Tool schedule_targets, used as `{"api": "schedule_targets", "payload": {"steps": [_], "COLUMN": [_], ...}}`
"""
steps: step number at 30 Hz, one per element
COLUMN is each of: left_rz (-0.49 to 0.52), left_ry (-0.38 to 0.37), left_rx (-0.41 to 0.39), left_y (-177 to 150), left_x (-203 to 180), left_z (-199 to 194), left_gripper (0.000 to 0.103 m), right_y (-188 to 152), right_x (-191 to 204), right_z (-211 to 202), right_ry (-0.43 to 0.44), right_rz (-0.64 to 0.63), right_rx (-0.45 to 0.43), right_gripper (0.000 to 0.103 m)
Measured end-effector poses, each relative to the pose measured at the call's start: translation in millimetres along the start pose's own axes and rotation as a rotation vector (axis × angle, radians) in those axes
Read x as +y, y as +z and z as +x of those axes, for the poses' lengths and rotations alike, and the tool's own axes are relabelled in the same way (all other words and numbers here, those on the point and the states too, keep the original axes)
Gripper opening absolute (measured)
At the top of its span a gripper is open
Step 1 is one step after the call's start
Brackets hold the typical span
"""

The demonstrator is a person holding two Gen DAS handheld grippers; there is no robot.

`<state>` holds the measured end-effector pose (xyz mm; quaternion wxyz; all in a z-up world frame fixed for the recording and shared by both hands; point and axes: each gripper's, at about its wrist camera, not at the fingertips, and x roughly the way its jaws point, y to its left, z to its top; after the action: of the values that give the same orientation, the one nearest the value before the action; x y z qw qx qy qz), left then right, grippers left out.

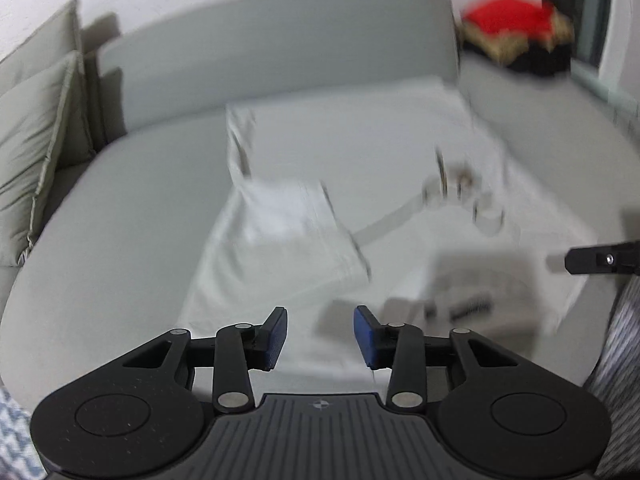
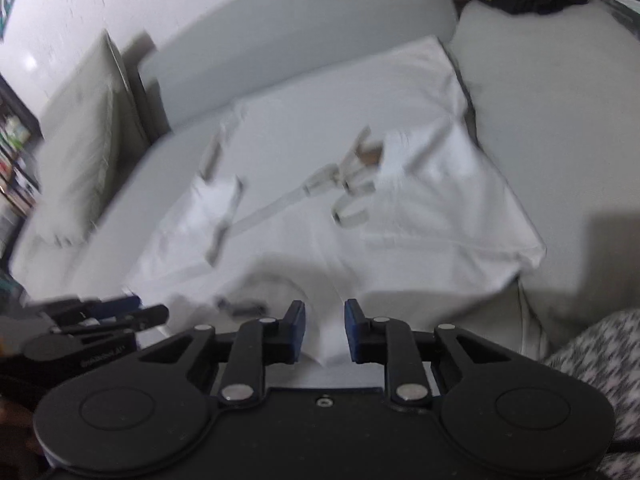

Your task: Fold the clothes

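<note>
A white garment lies spread on the grey sofa seat, with one sleeve folded in over its left side and a printed strap-like design across its chest. It also shows in the right wrist view. My left gripper is open and empty, just above the garment's near hem. My right gripper is open and empty over the near edge of the garment; its tip shows at the right in the left wrist view. The left gripper shows at the left in the right wrist view. Both views are blurred.
Grey cushions stand at the sofa's left end. A pile of red, gold and black clothes lies at the back right. The sofa backrest runs behind the garment. Patterned fabric shows at the lower right.
</note>
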<state>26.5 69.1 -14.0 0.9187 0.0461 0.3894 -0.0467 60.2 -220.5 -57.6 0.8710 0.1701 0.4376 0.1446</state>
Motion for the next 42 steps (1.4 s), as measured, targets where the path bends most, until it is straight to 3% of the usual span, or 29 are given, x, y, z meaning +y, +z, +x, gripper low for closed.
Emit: {"api": "schedule_targets", "payload": {"steps": [6,8,11,16,17,19,26,29,30,31,32,34,36,38,42], "left_rz": [-0.068,-0.068,-0.074,-0.071,-0.070,-0.069,-0.051,-0.103,-0.140,-0.183,-0.229,-0.297,-0.324,-0.376,-0.408], "left_ry": [-0.044,-0.040,-0.026,0.018,0.027,0.045,0.040,0.112,0.149,0.176,0.196,0.240,0.295,0.339,0.298], "left_rx": [-0.225,-0.255,-0.274,-0.168,-0.145,-0.099,-0.007,0.051,0.068,0.080,0.091,0.102,0.100,0.110,0.115], "left_y": [57,75,101,112,114,118,125,124,121,116,111,102,99,94,95], "left_x": [32,39,51,58,60,62,56,71,79,90,101,120,133,150,168], "left_z": [-43,-38,-19,67,85,120,211,242,249,252,254,254,249,244,231], "left_gripper": [0.038,0.038,0.038,0.035,0.021,0.012,0.014,0.014,0.014,0.012,0.012,0.015,0.014,0.014,0.013], "right_y": [66,88,114,134,138,146,174,171,170,167,166,163,160,158,161], "right_x": [15,15,3,-34,-41,-56,-107,-109,-112,-116,-123,-136,-152,-159,-143], "right_z": [-56,-61,-43,25,38,65,160,188,196,200,198,193,191,189,175], "right_ry": [0.093,0.104,0.087,0.023,0.010,-0.015,-0.104,-0.047,-0.048,-0.064,-0.090,-0.175,-0.300,-0.301,-0.332], "right_rz": [0.027,0.040,0.065,0.104,0.112,0.127,0.182,0.133,0.125,0.125,0.139,0.173,0.200,0.204,0.182], "right_rx": [-0.168,-0.209,-0.235,-0.204,-0.198,-0.185,-0.141,-0.069,-0.048,-0.051,-0.076,-0.132,-0.147,-0.139,-0.135], "right_gripper": [0.024,0.031,0.031,0.031,0.031,0.030,0.025,0.026,0.026,0.019,0.008,0.001,0.000,0.000,0.004]}}
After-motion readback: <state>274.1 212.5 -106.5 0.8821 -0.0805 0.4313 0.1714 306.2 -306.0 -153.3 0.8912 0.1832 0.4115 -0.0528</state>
